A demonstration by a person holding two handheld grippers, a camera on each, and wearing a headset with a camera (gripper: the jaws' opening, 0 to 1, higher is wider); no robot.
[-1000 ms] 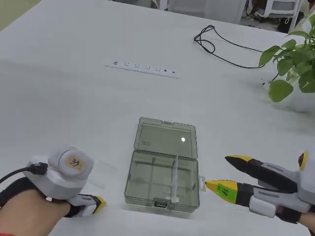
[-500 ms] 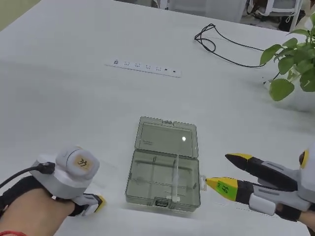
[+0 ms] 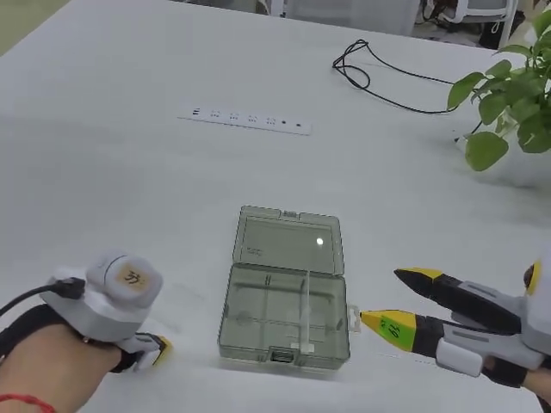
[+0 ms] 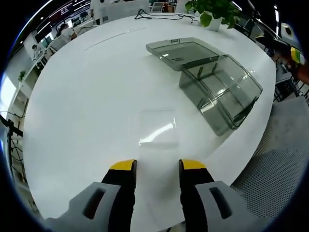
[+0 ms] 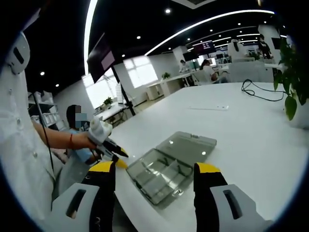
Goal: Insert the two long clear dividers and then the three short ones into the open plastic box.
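The open plastic box (image 3: 250, 311) holds one long divider (image 3: 306, 314), upright, right of centre. A clear divider (image 4: 157, 126) lies flat on the table (image 3: 129, 172) left of the box, just before the left gripper (image 4: 157, 166), whose jaws are apart and empty. The right gripper (image 3: 393, 299), jaws also apart, is near the box's right side.

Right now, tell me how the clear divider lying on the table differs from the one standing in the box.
The loose divider lies flat on the table, just ahead of the left gripper and its open jaws. The seated divider stands on edge inside the box. The loose divider is outside the box, to its left in the head view, while the seated divider runs front to back in the base. Both are clear plastic, and neither is gripped.
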